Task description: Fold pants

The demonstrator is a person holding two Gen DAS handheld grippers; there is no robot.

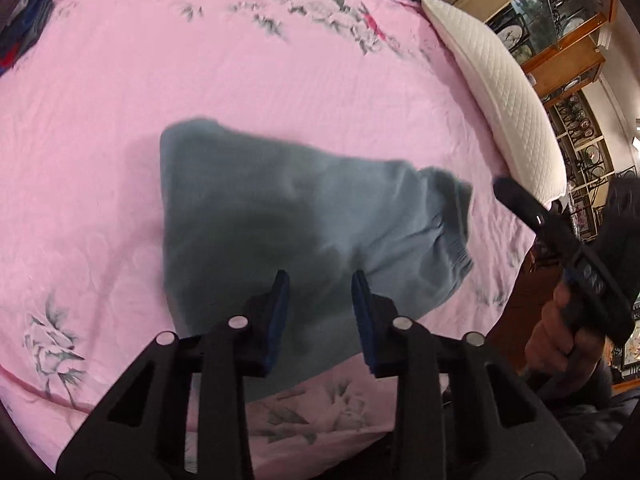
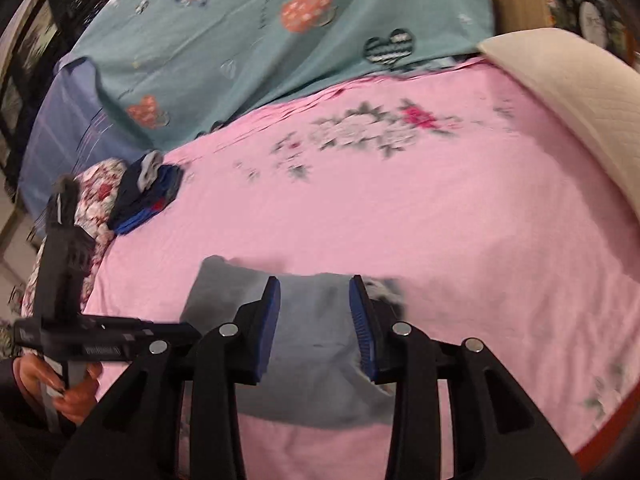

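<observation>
The grey-blue pants (image 1: 304, 224) lie folded into a compact shape on the pink floral bedsheet (image 1: 280, 80), with the elastic waistband at the right. They also show in the right wrist view (image 2: 312, 352). My left gripper (image 1: 320, 280) is open and empty, hovering above the near part of the pants. My right gripper (image 2: 314, 284) is open and empty, above the pants' right side. The body of the right gripper, in a hand, shows at the right of the left wrist view (image 1: 576, 256). The left gripper, in a hand, shows at the left of the right wrist view (image 2: 64, 280).
A white quilted pillow (image 1: 508, 92) lies along the bed's right edge. A teal quilt with heart prints (image 2: 280, 28) covers the far side. A stack of folded dark blue clothes (image 2: 148, 192) sits at the far left. Display cabinets (image 1: 560, 20) stand beyond the pillow.
</observation>
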